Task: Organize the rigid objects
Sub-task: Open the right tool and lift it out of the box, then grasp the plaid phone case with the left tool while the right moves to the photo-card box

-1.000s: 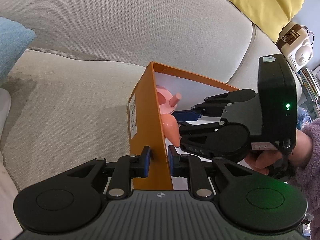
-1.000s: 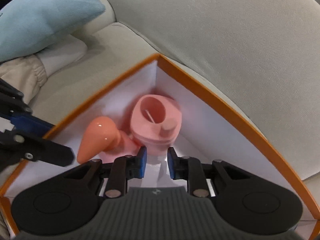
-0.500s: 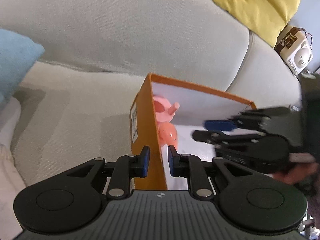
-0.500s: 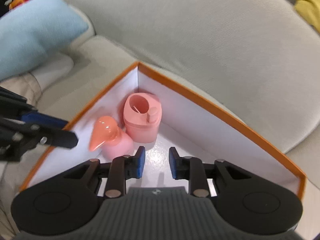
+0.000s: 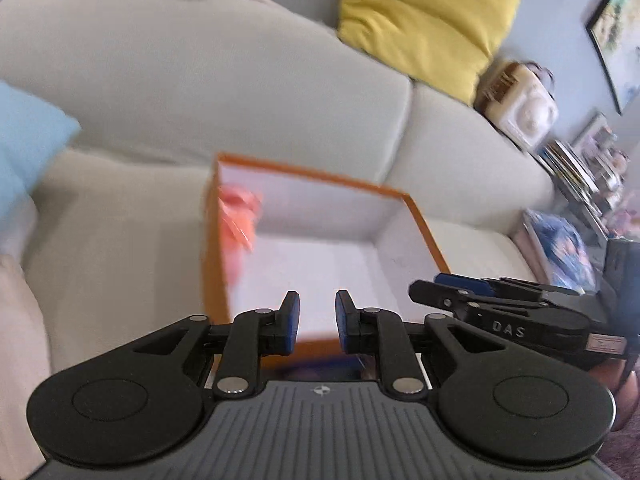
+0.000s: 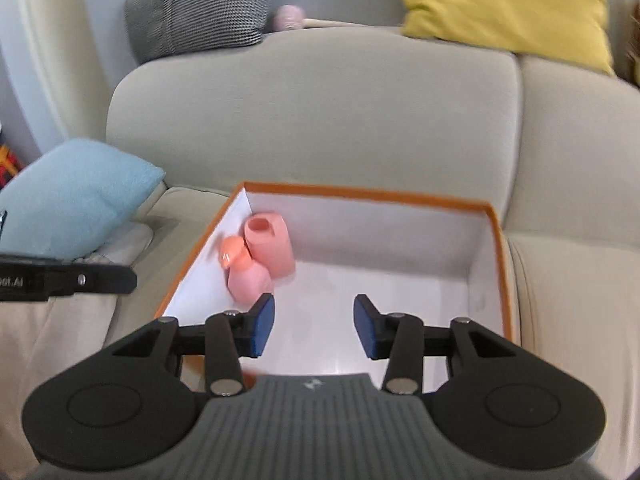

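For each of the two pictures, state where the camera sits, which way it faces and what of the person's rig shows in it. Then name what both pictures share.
Left wrist: on the left gripper, looking down at the orange box on the sofa; the right gripper shows at right.
Right wrist: on the right gripper, jaws opening and empty, facing into the box; the left gripper's finger shows at left.
Shared: box, pink containers, yellow cushion, blue cushion.

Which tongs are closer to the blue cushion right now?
Left. The left tongs are by the box's left side, just in front of the blue cushion. The right tongs, opening and empty, are over the box, farther from it.
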